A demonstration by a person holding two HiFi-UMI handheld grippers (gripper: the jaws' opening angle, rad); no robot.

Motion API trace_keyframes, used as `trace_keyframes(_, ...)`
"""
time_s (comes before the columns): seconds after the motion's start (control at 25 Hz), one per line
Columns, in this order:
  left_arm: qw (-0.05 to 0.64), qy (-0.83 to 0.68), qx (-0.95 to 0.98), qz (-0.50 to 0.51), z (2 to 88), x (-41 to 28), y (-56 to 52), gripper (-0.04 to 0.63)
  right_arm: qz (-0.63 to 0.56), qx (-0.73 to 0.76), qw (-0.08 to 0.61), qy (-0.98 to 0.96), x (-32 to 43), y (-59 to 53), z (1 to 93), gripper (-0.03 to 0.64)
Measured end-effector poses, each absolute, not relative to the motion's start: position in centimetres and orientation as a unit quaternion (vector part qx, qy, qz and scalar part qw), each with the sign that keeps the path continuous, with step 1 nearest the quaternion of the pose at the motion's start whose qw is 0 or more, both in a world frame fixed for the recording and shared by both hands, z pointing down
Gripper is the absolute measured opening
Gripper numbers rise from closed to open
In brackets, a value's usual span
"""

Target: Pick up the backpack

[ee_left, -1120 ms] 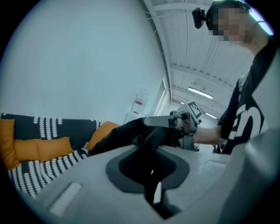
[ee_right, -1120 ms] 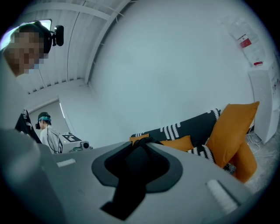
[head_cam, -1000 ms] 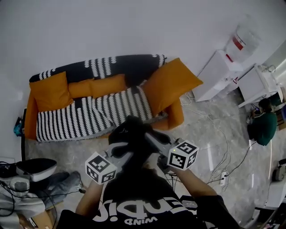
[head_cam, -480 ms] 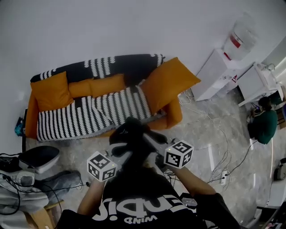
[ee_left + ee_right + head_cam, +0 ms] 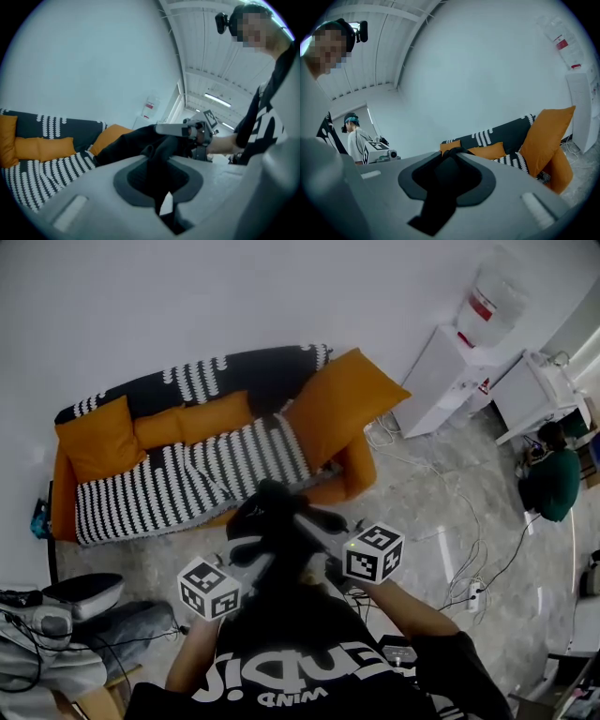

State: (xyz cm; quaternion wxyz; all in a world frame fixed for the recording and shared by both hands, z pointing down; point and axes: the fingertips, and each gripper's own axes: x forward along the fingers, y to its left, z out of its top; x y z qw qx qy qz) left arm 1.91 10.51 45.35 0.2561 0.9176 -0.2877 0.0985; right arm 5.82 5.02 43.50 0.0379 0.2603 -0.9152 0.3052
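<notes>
The left tool (image 5: 158,174) and right tool (image 5: 447,174) are each clamped on the black backpack (image 5: 270,519), held up between them near the sofa (image 5: 178,486). Lifting both evenly should stop it tilting.

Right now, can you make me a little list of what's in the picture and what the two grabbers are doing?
thing held: backpack, black, held up between both grippers
left gripper: shut on black backpack fabric
right gripper: shut on black backpack fabric
behind it: sofa, black-and-white stripes
on the sofa: orange cushions
by the wall, right: white cooler
far right: another person in green, low on the floor
</notes>
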Motion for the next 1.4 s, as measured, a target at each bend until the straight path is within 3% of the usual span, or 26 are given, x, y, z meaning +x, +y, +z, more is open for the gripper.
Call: trace_keyframes(1.4,0.267,-0.301,0.911,0.092,45.9,3.2,9.9,0.034,0.306,0.249,0.047,-0.918,6.9,4.4,43.9,0.083)
